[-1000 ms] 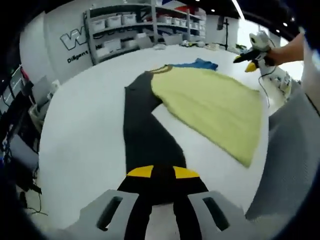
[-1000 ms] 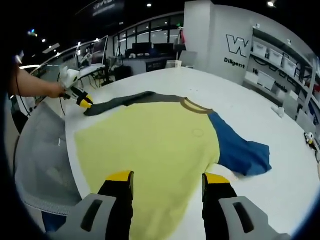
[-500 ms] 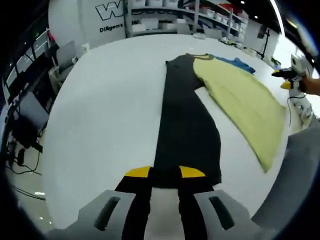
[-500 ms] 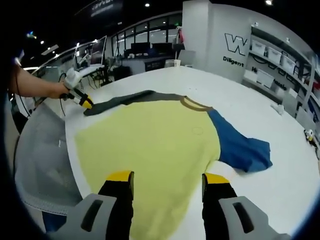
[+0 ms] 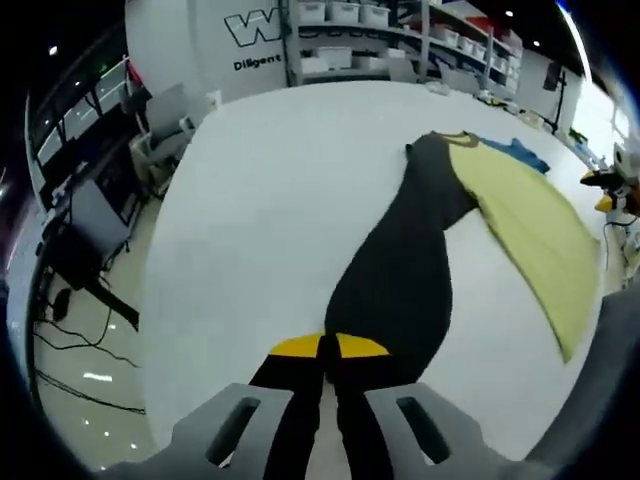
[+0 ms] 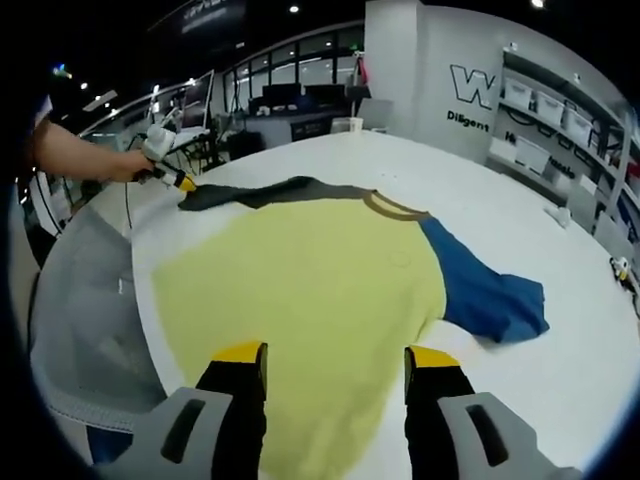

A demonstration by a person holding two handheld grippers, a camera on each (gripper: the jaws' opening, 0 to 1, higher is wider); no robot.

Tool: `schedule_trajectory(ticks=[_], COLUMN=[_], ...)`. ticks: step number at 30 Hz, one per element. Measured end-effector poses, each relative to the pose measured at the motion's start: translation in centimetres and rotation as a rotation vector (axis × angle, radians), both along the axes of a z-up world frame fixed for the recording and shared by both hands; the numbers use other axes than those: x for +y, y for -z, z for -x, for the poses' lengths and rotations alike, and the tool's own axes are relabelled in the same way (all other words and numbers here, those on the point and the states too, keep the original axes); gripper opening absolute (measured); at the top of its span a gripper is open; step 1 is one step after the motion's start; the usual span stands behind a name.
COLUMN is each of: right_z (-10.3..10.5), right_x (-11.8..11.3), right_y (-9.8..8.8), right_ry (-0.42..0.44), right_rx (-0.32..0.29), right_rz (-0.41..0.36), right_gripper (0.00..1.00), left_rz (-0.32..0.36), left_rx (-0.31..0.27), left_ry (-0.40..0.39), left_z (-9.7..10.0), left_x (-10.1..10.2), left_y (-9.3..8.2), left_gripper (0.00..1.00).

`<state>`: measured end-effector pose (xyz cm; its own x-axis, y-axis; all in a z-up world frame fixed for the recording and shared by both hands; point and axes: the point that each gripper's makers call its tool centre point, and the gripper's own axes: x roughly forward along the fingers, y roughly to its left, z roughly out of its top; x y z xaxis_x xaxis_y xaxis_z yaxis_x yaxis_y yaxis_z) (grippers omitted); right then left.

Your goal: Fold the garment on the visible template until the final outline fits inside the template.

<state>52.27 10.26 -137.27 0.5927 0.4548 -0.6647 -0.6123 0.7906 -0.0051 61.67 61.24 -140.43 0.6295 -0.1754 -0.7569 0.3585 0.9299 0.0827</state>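
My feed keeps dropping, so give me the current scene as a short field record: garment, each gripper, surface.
garment: shirt with yellow body, dark sleeve, blue sleeve, lying on the table
left gripper: shut on the dark sleeve end
right gripper: open, above the yellow hem
surface: white table
fold state: sleeves spread out, not folded

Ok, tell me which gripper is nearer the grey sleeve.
Left. The left gripper is shut on the grey sleeve; the right gripper hovers open over the yellow body, away from it.
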Motion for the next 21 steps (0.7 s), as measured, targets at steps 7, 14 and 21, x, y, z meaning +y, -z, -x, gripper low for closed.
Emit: schedule_trajectory(ticks=[7, 14, 21], right_z=[-0.2, -0.4, -0.5], right_x=[0.4, 1.8, 3.9], right_y=[-0.7, -1.9, -2.5], right_ry=[-0.013, -0.061, -0.133], right_rx=[-0.026, -0.077, -0.102], right_rz=[-0.026, -0.052, -0.054], right_gripper=[0.58, 0.7, 0.8], left_rz=[-0.058, -0.08, -0.092], left_rx=[-0.003, 0.018, 0.053], left_ry=[-0.014, 0.001, 0.015], left_z=[-3.9, -5.4, -5.4], left_x=[3.3, 4.1, 4.3], left_y=[-1.4, -0.7, 0.6], left_gripper=[0.07, 0.07, 0.07])
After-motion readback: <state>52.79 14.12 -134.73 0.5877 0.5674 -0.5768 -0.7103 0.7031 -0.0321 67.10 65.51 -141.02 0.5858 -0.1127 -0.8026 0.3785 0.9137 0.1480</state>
